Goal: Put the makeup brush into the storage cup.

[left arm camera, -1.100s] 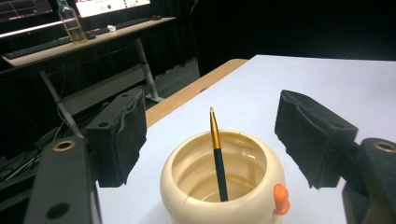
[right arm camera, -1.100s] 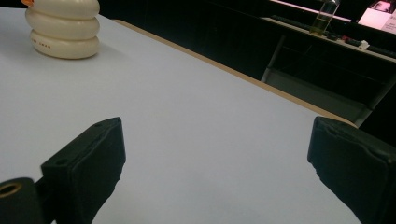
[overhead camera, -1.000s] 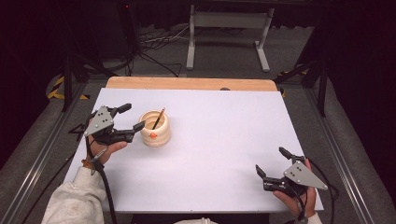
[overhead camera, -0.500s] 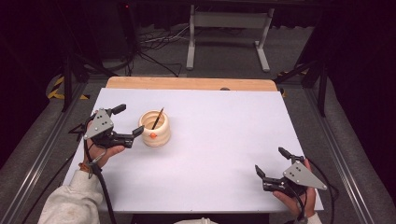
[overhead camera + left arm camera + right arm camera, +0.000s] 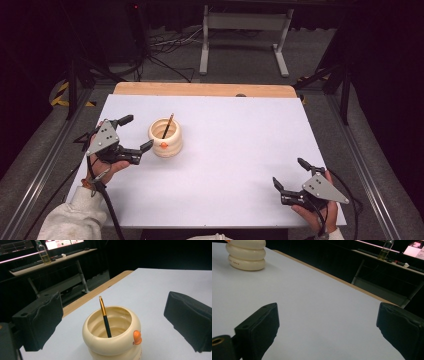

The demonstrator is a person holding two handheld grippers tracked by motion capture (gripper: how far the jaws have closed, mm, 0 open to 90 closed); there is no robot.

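The left gripper [image 5: 134, 135], jaws just opened wide and empty, sits just beside the cup [image 5: 166, 138], whose brush [image 5: 167, 125] leans upright inside, far from the right gripper [image 5: 291, 177], also open.

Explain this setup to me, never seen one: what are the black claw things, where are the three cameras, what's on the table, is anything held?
A person at a white table holds a two-jaw gripper in each hand. The high view looks down from above; the other two cameras ride on the grippers, looking along their black jaws. The left gripper sits just beside a cream ribbed pot, jaws open and just widened, not touching it. A pencil-like stick stands in the pot. The right gripper rests open near the table's front right corner. Nothing is held.
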